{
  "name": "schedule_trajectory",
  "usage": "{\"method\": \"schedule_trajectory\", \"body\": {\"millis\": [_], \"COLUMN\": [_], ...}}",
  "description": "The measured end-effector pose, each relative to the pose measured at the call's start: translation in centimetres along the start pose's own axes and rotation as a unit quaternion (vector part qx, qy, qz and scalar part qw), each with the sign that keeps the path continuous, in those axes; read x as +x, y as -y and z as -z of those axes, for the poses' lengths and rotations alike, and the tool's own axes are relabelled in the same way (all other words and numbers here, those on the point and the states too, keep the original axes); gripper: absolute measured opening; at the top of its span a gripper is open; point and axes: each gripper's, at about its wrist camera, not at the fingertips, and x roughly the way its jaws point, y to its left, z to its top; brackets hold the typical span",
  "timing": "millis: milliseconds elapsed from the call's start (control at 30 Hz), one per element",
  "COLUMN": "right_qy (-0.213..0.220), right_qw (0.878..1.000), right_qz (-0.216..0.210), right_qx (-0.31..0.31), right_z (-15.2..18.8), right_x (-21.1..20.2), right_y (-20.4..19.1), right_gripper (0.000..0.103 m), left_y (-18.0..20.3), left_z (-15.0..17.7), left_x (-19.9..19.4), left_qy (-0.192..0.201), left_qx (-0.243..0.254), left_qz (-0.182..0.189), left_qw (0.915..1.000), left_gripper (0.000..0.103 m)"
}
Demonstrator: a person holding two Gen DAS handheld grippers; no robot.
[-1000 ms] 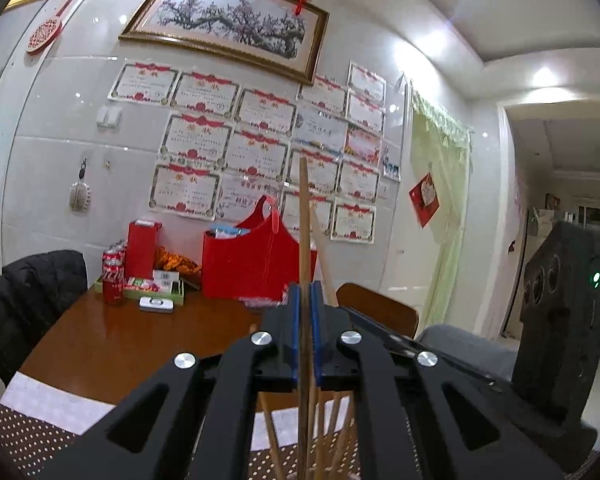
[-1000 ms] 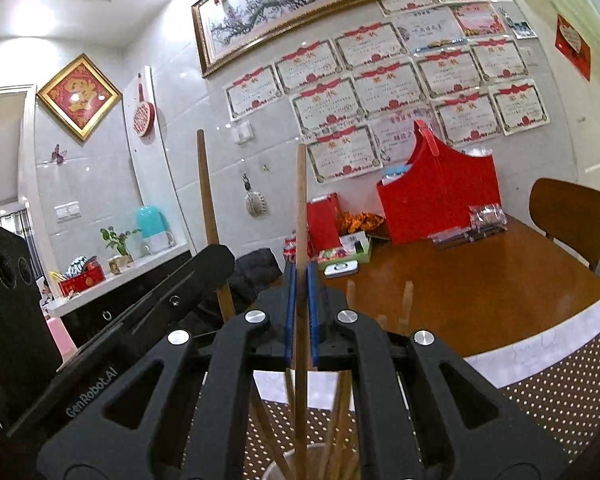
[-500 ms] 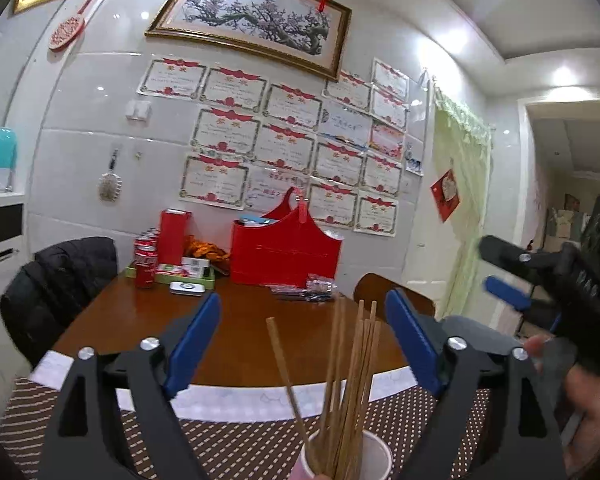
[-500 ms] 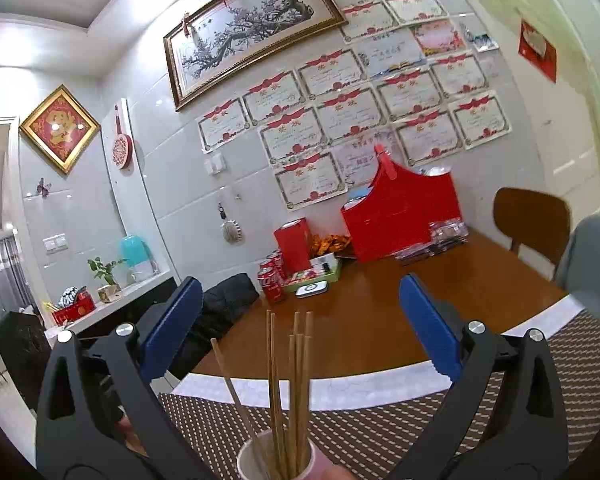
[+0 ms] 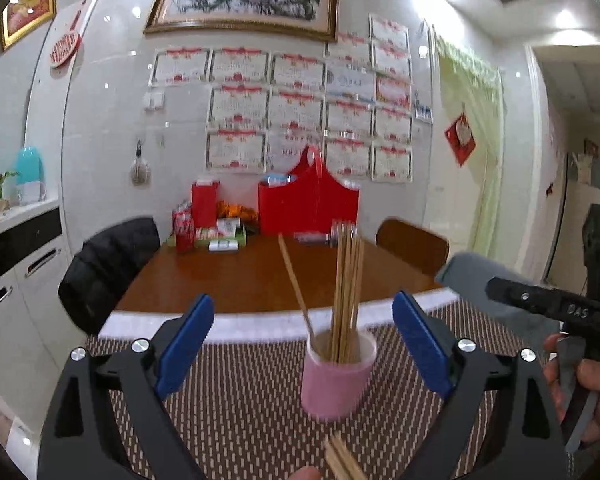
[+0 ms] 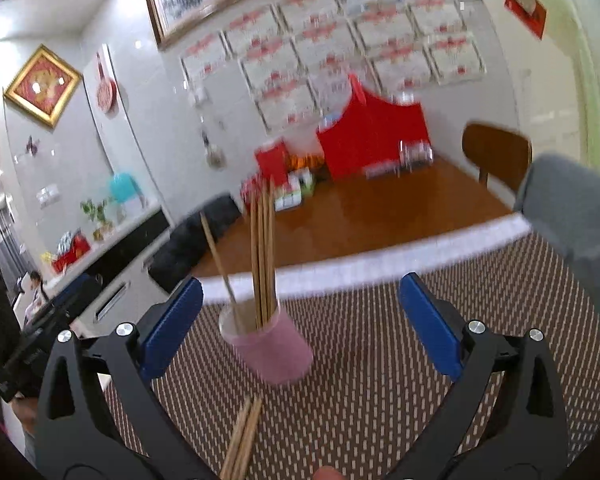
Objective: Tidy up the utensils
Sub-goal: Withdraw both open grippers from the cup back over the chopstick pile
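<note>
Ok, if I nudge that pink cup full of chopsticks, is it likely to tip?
Probably fairly tippy: the chopsticks stand far above the cup, so the weight likely sits high. One stick already leans to one side. The woven mat may grip the base, so it would likely tip rather than slide.

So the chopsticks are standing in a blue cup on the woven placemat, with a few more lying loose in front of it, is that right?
Not quite: the cup is pink, not blue; the blue parts are the pads on the fingers. The left wrist view shows it plainly. The rest holds: the chopsticks stand in the cup on the woven placemat, and the loose chopsticks lie in front of it.
</note>
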Motion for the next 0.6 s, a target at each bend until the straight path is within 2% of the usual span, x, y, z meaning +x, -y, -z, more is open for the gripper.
{"method": "schedule_trajectory", "body": {"millis": [133, 300, 400, 600], "right_qy": [-0.070, -0.138, -0.150, -0.146], "right_qw": [0.998, 0.990, 0.989, 0.989], "right_qz": [-0.007, -0.014, -0.014, -0.012], "right_qx": [0.000, -0.001, -0.009, 0.002], "right_z": [3.3, 5.8, 6.4, 6.4], "right_x": [2.3, 4.9, 5.3, 4.7], "right_y": [0.7, 1.2, 1.2, 2.1], "right_gripper": [0.097, 0.097, 0.097, 0.097], "left_y": [0.0, 0.0, 0.3, 1.1], "left_z": [3.5, 8.5, 10.6, 14.2], "left_x": [0.0, 1.3, 1.7, 2.7], "left_qy": [-0.052, -0.152, -0.191, -0.263], "left_qx": [-0.003, -0.024, -0.029, -0.026], "left_qz": [-0.003, -0.009, -0.012, -0.022], "left_qw": [0.9986, 0.9881, 0.9811, 0.9643], "left_gripper": [0.089, 0.089, 0.089, 0.089]}}
